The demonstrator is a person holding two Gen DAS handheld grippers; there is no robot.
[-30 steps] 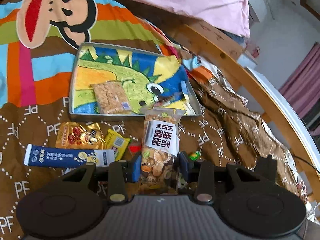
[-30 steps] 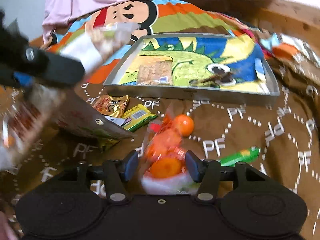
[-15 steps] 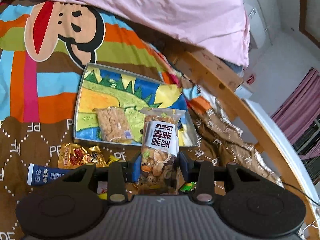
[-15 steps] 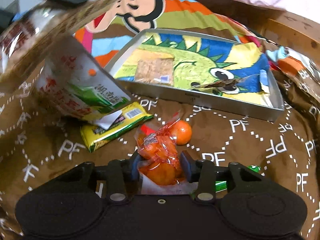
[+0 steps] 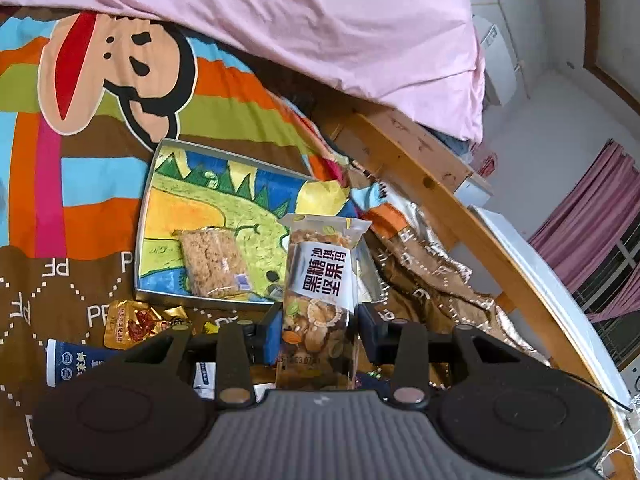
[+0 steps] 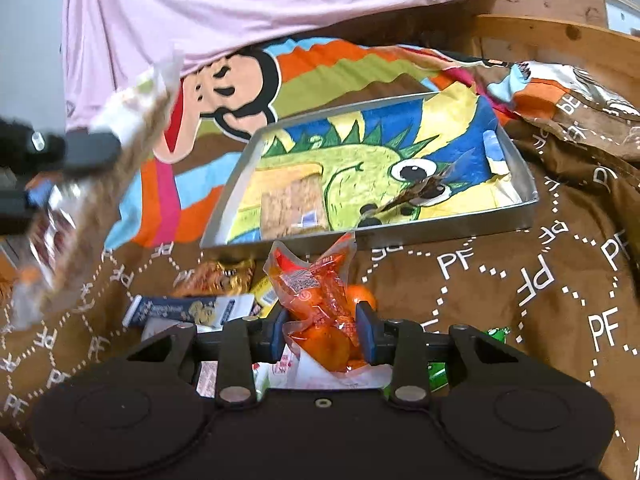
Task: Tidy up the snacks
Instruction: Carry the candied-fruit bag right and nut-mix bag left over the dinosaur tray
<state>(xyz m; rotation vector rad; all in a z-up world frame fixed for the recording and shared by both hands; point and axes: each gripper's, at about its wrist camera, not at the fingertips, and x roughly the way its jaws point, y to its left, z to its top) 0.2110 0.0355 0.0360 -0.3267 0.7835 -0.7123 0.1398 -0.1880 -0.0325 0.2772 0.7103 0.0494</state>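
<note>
We saw two claws, each closed on one packet. The left claw (image 5: pixel 319 330) gripped a clear nut bar packet (image 5: pixel 320 280) upright between its blue pads, held above the near edge of the single metal tray (image 5: pixel 141 240). The right claw (image 6: pixel 322 330) pinched one orange snack bag (image 6: pixel 320 300), raised over the brown blanket (image 6: pixel 500 300) just in front of the tray's near wall. Inside the tray, on its dinosaur-print lining, lay one crispy rice bar (image 5: pixel 214 262), and farther right one thin brown item we could not identify (image 6: pixel 424 192). On the blanket before the tray we counted one gold packet (image 5: pixel 140 322), one dark blue packet (image 6: pixel 192 312), one yellow packet (image 6: pixel 264 296) partly hidden, and one green wrapper (image 6: pixel 496 334) beside the right claw; there may have been more under the claws. A pink sheet (image 5: pixel 320 32) lay behind.
</note>
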